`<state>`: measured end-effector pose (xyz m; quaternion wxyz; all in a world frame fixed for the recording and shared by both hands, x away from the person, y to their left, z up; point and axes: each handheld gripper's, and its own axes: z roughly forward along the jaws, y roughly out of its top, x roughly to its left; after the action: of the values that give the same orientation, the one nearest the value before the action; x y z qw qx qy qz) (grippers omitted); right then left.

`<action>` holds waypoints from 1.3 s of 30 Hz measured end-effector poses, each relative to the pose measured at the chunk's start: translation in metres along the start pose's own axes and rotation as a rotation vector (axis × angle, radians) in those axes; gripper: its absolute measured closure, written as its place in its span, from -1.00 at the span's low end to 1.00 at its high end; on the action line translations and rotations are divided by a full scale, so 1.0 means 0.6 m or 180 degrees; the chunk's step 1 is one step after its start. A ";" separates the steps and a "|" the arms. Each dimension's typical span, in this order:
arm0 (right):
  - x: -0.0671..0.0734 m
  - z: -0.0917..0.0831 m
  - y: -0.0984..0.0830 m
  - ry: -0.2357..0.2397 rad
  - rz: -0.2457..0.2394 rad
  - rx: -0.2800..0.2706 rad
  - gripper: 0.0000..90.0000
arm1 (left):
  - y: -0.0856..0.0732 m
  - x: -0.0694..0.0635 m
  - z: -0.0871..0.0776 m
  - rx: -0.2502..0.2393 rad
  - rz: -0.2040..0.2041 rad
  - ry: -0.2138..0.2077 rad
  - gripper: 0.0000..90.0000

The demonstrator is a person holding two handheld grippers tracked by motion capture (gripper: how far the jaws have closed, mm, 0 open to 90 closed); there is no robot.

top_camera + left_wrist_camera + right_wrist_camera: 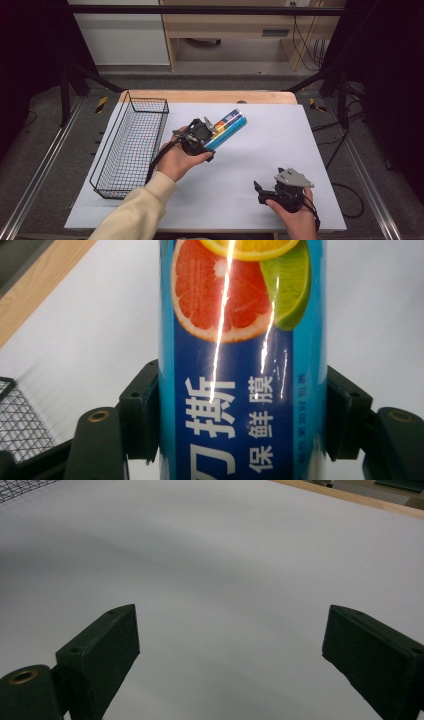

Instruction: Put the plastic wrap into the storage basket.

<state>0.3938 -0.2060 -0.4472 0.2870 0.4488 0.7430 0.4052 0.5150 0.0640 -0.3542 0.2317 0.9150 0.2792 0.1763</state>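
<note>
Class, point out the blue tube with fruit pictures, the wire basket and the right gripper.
blue tube (240,390), left gripper view, on its printed label.
wire basket (131,145), high view, on its mesh floor.
right gripper (260,190), high view, between its fingertips.

L gripper (214,134) sits mid-table, held up off the surface in the L hand (176,161), pointing far-right; cream sleeve (131,214) comes in from the bottom edge. Its jaws press both sides of a tube (242,365). R gripper (230,650) is low at the near-right, in the R hand (296,216), pointing left, jaws spread wide w/ nothing between, grey plate on top.
</note>
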 end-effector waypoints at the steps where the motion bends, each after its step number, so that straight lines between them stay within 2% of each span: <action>1: 0.000 0.000 0.000 0.0000 0.0004 0.0001 -0.81 | -0.001 0.001 -0.002 -0.0004 -0.0005 0.0005 -0.29; 7: 0.000 0.001 0.000 0.0000 0.0023 0.0012 -0.81 | -0.010 0.013 -0.022 -0.0059 -0.0064 0.0054 -0.29; 14: -0.002 0.000 -0.001 -0.0016 0.0016 0.0012 -0.81 | -0.029 0.035 -0.052 -0.0040 -0.0173 0.0097 -0.29; 17: -0.001 0.001 -0.001 -0.0024 0.0016 0.0020 -0.81 | -0.039 0.047 -0.064 -0.0064 -0.0263 0.0055 -0.29; 21: -0.001 0.000 -0.001 -0.0043 0.0015 0.0027 -0.81 | -0.051 0.058 -0.077 -0.0065 -0.0334 0.0090 -0.29; 23: -0.001 0.000 -0.001 -0.0046 0.0018 0.0020 -0.81 | -0.064 0.073 -0.091 -0.0075 -0.0431 0.0078 -0.29; 29: -0.001 0.001 -0.002 -0.0045 0.0010 0.0036 -0.81 | -0.089 0.098 -0.118 -0.0017 -0.0523 0.0185 -0.29; 39: -0.003 -0.002 -0.001 -0.0039 0.0012 0.0012 -0.81 | -0.124 0.123 -0.137 -0.0013 -0.0705 0.0328 -0.29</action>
<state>0.3935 -0.2085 -0.4471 0.2899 0.4532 0.7412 0.4015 0.5038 0.1893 -0.3106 0.2369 0.8678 0.3899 0.1970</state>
